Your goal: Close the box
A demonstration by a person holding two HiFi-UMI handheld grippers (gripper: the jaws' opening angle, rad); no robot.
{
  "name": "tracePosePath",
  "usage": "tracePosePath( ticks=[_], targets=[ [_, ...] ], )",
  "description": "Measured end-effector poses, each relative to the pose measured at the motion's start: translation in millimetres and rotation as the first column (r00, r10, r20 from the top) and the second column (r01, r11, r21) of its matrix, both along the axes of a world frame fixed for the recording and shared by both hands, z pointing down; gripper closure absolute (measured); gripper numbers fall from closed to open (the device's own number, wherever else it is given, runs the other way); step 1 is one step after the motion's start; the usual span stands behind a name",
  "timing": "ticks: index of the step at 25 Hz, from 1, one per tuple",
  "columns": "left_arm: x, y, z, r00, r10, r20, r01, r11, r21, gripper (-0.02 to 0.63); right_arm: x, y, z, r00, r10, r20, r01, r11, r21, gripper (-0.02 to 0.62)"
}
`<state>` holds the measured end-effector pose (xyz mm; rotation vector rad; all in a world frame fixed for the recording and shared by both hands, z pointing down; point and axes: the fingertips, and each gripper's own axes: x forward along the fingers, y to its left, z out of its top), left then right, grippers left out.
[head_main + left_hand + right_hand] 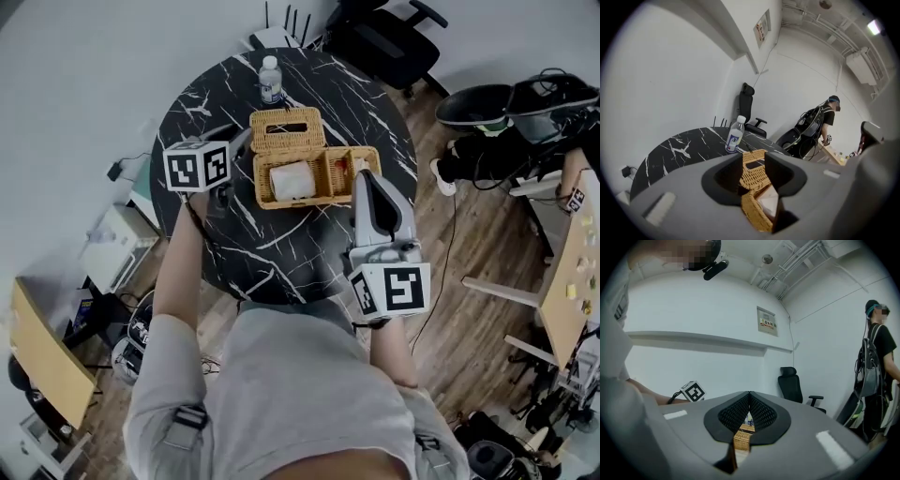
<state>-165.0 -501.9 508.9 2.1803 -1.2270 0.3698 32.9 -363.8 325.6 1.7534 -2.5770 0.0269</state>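
Note:
A wicker box (281, 202) stands on the round black marble table (281, 253). Its slotted lid (287, 128) is swung back and lies open behind it. A white roll (292, 180) fills the left compartment. My left gripper (242, 139) is open at the lid's left edge. In the left gripper view the lid (754, 161) shows in the gap of the left gripper (753, 164), and the pads do not press on it. My right gripper (362, 174) is shut and empty with its tip over the box's right end. In the right gripper view the box (742, 439) shows below the right gripper (749, 395).
A water bottle (270, 81) stands behind the lid at the table's far edge. Beyond the table are a black office chair (384, 37) and a router (277, 36). A person (829, 122) stands by a wooden bench (562, 281) to the right.

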Motion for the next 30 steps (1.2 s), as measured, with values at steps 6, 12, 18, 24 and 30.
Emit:
tracePosePath(
  ticks=[6,12,18,24,30],
  targets=[
    [-4.8,-25.4,42.4,0.997,-0.013,-0.077,0.005,0.995,-0.102,0.399,1.2,-11.4,18.6,0.998,0.050,-0.022,-0.051,0.998,-0.046,0.592],
    [-1.1,-43.6,70.7,0.994,-0.001,-0.109,-0.018,0.985,-0.172,0.361,3.7,-18.7,32.2,0.995,0.093,-0.041,-0.096,0.992,-0.078,0.592],
    [5.8,-49.5,95.7,0.981,-0.013,-0.191,-0.036,0.967,-0.252,0.331,4.9,-25.7,37.8,0.991,0.124,-0.052,-0.128,0.987,-0.095,0.592],
    [11.9,-51.6,116.0,0.971,-0.012,-0.237,-0.062,0.950,-0.305,0.322,4.5,-29.9,41.9,0.987,0.145,-0.067,-0.152,0.983,-0.103,0.592],
    [22.4,-50.4,119.3,0.963,0.021,-0.270,-0.108,0.943,-0.314,0.362,5.0,-30.1,43.2,0.982,0.174,-0.077,-0.181,0.978,-0.104,0.592]
  ],
)
